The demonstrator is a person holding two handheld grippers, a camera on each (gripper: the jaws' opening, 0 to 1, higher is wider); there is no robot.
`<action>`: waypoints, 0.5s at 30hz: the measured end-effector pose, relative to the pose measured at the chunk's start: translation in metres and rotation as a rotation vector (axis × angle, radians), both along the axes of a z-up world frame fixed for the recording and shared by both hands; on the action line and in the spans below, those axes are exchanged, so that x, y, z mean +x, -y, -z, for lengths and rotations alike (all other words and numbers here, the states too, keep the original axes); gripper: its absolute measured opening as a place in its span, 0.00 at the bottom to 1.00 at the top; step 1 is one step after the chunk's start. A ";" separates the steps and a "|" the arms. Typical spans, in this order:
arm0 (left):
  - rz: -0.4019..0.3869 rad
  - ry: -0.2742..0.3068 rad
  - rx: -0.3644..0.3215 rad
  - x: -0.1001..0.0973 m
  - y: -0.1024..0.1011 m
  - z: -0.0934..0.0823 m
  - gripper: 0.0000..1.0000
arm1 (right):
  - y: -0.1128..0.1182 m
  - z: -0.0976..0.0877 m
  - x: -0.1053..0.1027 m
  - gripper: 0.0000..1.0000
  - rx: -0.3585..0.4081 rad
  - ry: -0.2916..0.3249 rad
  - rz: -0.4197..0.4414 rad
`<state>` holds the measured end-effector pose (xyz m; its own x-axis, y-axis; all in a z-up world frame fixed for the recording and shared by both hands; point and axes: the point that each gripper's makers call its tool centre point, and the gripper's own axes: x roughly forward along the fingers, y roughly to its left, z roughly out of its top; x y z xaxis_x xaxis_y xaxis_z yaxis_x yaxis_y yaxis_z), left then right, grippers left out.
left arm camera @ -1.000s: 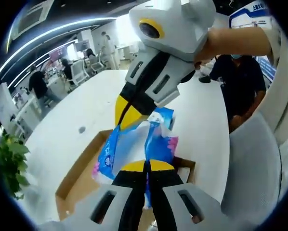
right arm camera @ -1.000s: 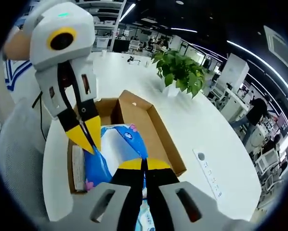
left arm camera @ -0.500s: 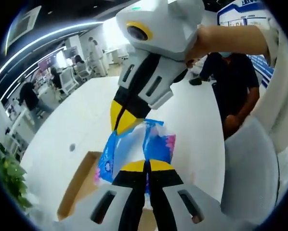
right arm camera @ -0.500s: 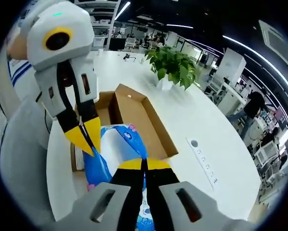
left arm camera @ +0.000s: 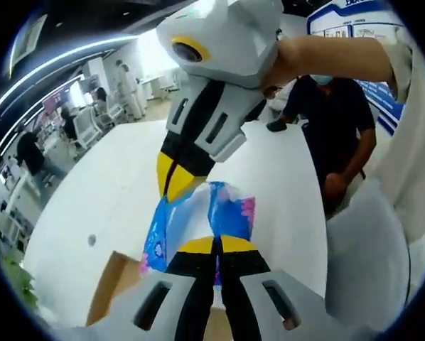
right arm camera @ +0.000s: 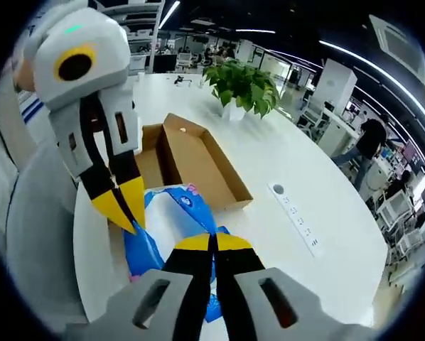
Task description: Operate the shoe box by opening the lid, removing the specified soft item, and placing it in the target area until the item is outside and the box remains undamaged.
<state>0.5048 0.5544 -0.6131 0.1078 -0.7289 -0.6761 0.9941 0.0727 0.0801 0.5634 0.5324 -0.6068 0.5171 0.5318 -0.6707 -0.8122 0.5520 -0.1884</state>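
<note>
And up it comes: the blue soft pack (right arm camera: 171, 217) now hangs higher over the table than it did a second ago, pinched at both ends. In the right gripper view, the right gripper (right arm camera: 213, 244) at bottom centre has its yellow-tipped jaws pressed together on the pack's near edge, while the left gripper (right arm camera: 124, 212) reaches in from the upper left and nips the far corner with its jaws closed on the wrapper. The open shoe box (right arm camera: 198, 167) has slid back toward the middle of the frame and looks smaller, sitting apart from the pack beside the potted plant (right arm camera: 242, 84) on the white table (right arm camera: 319, 206); a moment back, the pack was still overlapping the box's opening. In the left gripper view the pack (left arm camera: 227, 209) stretches between the left gripper (left arm camera: 215, 246) at the bottom and the right gripper (left arm camera: 171, 181) dropping in from the top, and just a brown corner of the box (left arm camera: 111, 284) peeks in at the lower left. For the task, that reads well: the item seems clear of the box, the cardboard walls look straight and untorn, and what remains is carrying it across to the target area.
</note>
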 end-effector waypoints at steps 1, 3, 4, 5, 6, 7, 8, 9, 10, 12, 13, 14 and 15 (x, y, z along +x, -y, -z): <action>0.005 0.000 0.001 -0.001 0.003 0.000 0.00 | 0.003 0.000 -0.001 0.00 0.001 -0.003 0.002; 0.013 0.000 0.000 -0.002 0.008 0.002 0.00 | 0.011 0.001 -0.003 0.00 0.003 -0.009 0.007; 0.018 -0.002 0.000 -0.003 0.012 0.002 0.00 | 0.014 0.002 -0.004 0.00 0.003 -0.013 0.010; 0.020 -0.004 0.000 -0.003 0.015 0.003 0.00 | 0.017 0.003 -0.005 0.00 0.004 -0.016 0.012; 0.025 -0.005 0.000 -0.004 0.019 0.004 0.00 | 0.021 0.004 -0.005 0.00 0.004 -0.018 0.016; 0.027 -0.007 -0.001 -0.004 0.022 0.004 0.00 | 0.024 0.004 -0.007 0.00 0.006 -0.021 0.018; 0.032 -0.011 -0.003 -0.005 0.027 0.005 0.00 | 0.029 0.005 -0.007 0.00 0.009 -0.026 0.024; 0.034 -0.013 -0.004 -0.006 0.030 0.006 0.00 | 0.032 0.005 -0.008 0.00 0.010 -0.029 0.028; 0.040 -0.014 -0.004 -0.007 0.035 0.006 0.00 | 0.036 0.006 -0.008 0.00 0.010 -0.032 0.032; 0.047 -0.021 -0.007 -0.008 0.043 0.008 0.00 | 0.044 0.008 -0.009 0.00 0.013 -0.038 0.039; 0.050 -0.025 -0.007 -0.008 0.046 0.009 0.00 | 0.046 0.009 -0.009 0.00 0.013 -0.041 0.043; 0.053 -0.027 -0.008 -0.008 0.050 0.010 0.00 | 0.051 0.010 -0.010 0.00 0.014 -0.046 0.049; 0.056 -0.029 -0.008 -0.009 0.053 0.011 0.00 | 0.053 0.011 -0.010 0.00 0.014 -0.049 0.051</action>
